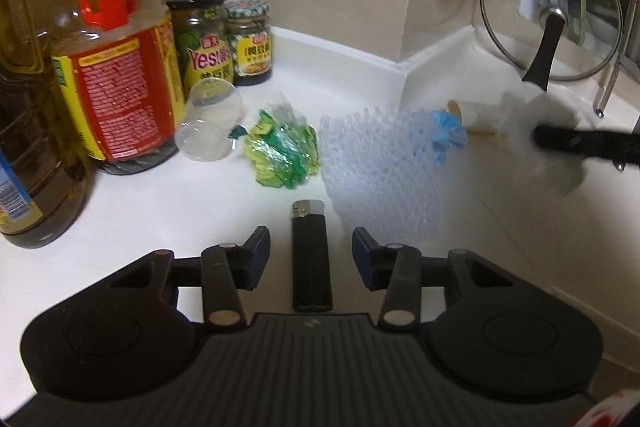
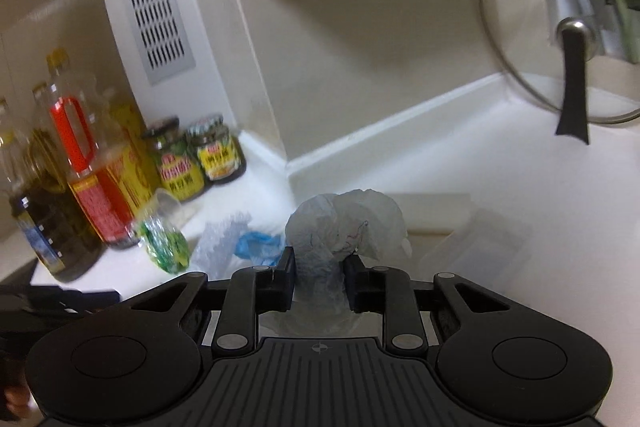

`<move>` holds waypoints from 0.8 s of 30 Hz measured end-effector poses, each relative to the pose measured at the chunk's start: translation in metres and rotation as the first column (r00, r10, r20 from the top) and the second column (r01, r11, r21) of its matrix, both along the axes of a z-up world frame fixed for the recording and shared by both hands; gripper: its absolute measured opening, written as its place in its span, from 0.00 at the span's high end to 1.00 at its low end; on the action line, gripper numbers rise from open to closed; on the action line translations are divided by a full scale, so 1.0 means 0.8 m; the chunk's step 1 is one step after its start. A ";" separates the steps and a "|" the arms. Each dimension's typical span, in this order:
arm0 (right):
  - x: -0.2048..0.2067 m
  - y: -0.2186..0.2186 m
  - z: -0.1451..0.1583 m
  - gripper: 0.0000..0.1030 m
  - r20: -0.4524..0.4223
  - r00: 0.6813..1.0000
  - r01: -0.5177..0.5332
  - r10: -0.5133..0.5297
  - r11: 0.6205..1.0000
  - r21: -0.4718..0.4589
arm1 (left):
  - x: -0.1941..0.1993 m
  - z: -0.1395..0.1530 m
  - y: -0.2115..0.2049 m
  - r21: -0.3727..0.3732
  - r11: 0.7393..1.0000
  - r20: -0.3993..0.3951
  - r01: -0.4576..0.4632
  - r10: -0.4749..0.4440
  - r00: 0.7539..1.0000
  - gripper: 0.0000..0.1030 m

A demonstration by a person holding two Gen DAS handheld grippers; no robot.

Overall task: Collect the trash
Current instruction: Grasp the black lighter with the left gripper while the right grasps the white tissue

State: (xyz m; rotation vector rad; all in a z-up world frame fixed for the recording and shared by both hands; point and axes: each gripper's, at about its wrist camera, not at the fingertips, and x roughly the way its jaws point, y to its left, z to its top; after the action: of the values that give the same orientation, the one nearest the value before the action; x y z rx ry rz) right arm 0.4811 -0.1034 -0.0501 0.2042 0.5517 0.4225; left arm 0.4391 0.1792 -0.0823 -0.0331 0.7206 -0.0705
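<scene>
A black lighter lies on the white counter between the jaws of my left gripper, which is open, with a gap on each side of the lighter. Beyond it lie a crumpled green wrapper, a white foam net, a blue scrap, a cardboard tube and a clear plastic cup on its side. My right gripper is shut on a crumpled white tissue, held above the counter. The left wrist view shows that tissue blurred at the right.
Large oil bottles and two jars line the left wall. A glass pot lid leans on a rack at the back right. A wall corner juts out behind the foam net. A clear box lies to the right of the tissue.
</scene>
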 end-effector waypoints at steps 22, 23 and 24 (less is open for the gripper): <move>-0.064 -0.061 0.016 0.75 0.000 0.998 0.065 -0.065 0.997 0.052 | 0.006 -0.013 -0.019 0.057 0.998 -0.027 -0.024 0.026 0.999 0.81; -0.066 -0.062 0.016 0.75 0.002 0.998 0.063 -0.063 0.997 0.052 | 0.004 -0.011 -0.019 0.058 0.998 -0.023 -0.028 0.030 0.999 0.81; -0.068 -0.063 0.017 0.75 0.002 0.998 0.061 -0.061 0.997 0.052 | 0.001 -0.010 -0.019 0.058 0.998 -0.020 -0.032 0.033 0.999 0.81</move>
State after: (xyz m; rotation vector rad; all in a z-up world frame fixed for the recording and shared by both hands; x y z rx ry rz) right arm 0.4265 -0.1542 -0.0365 0.2696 0.5295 0.3784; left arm 0.4398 0.1637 -0.0901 0.0100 0.7425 -0.0184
